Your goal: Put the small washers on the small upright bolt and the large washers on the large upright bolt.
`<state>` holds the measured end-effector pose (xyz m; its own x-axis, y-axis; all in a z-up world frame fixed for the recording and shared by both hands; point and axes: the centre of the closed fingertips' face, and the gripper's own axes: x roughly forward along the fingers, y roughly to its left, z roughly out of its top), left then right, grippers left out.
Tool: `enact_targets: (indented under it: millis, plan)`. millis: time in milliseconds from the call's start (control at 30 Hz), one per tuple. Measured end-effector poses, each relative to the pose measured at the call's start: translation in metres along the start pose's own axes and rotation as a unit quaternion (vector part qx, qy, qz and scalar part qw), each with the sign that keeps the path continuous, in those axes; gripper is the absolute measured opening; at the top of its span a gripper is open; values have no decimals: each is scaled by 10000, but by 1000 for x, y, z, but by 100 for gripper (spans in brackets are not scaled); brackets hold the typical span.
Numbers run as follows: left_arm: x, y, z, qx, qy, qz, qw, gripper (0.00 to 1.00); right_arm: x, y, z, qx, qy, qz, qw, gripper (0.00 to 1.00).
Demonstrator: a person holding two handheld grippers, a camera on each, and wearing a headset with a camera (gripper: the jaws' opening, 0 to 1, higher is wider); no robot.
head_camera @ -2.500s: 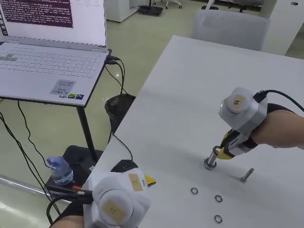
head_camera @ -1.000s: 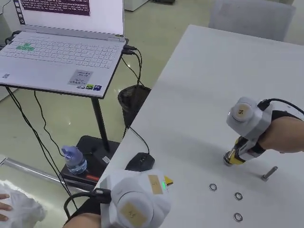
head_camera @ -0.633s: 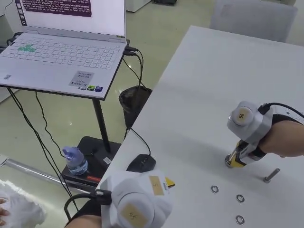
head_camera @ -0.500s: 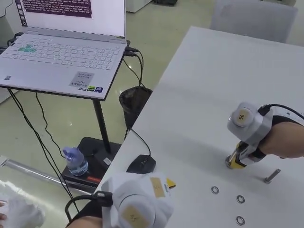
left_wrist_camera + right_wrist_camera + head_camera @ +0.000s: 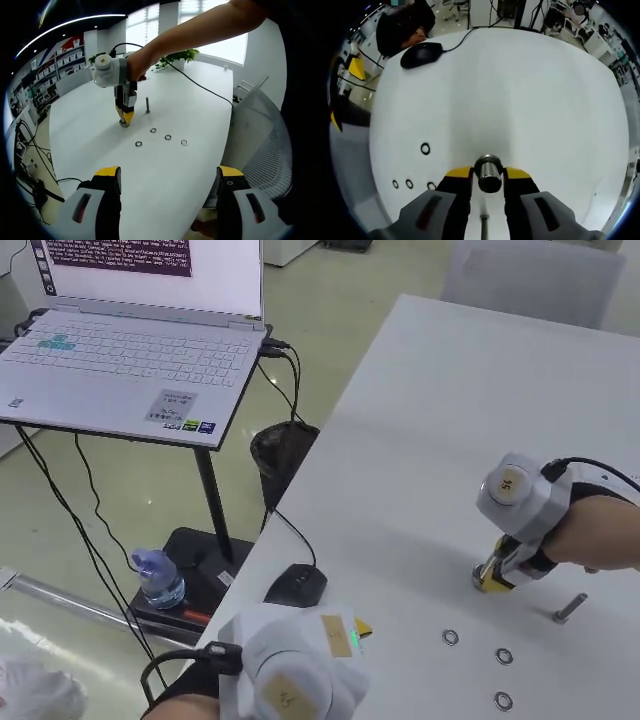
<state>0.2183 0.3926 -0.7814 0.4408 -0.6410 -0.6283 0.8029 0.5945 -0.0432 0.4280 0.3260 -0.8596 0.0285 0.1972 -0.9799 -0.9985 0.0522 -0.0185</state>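
Pinching the large bolt (image 5: 489, 172): right tool (image 5: 493, 578), its two yellow tips pressed against the bolt's sides near the top. The bolt stands upright on the white bench (image 5: 420, 420), toward the near right part of it. The hand behind the tool comes in from the right edge of the head view.

Small bolt (image 5: 568, 609): stands on the bench just to the right of the right tool, apart from it. In the left gripper view it reads as a thin upright pin beside the large one.

Washers (image 5: 168, 136): four, lying flat on the bench in a loose row on the near side of both bolts, apart from each. Three are plain in the head view, in front of the right tool. In the right gripper view one ring sits apart from the other three and looks bigger. True sizes are hard to judge through that lens.

Left tool (image 5: 169, 172): tips spread wide, bare bench showing between them. Held low at the near edge of the bench, well apart from the washers and facing them.

Surroundings:
- Mouse (image 5: 295, 585) on the bench near its left edge, with its cable running off the side.
- Open laptop (image 5: 130, 350) on a stand to the left.
- Bottle (image 5: 158, 578) on the floor below the laptop.
- Chair (image 5: 530, 275) at the far end of the bench.
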Motion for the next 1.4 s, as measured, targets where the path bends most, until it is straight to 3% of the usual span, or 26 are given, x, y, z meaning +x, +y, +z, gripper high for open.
enact_targets:
  millis: [333,800,1133,1400]
  plan:
    - [0,-1,5,71,-14,38,10000,78,-19,2,3,-9,-186,-87,9998,31]
    - [0,-2,8,70,-108,139,9998,84,-54,24,8,-204,-483,-165,9985,31]
    - [-2,-1,10,-10,-139,200,9997,82,-50,52,-4,-282,-560,-50,9980,31]
    - [-3,-1,12,37,-151,209,9997,80,-40,64,-14,-147,-681,-22,9976,29]
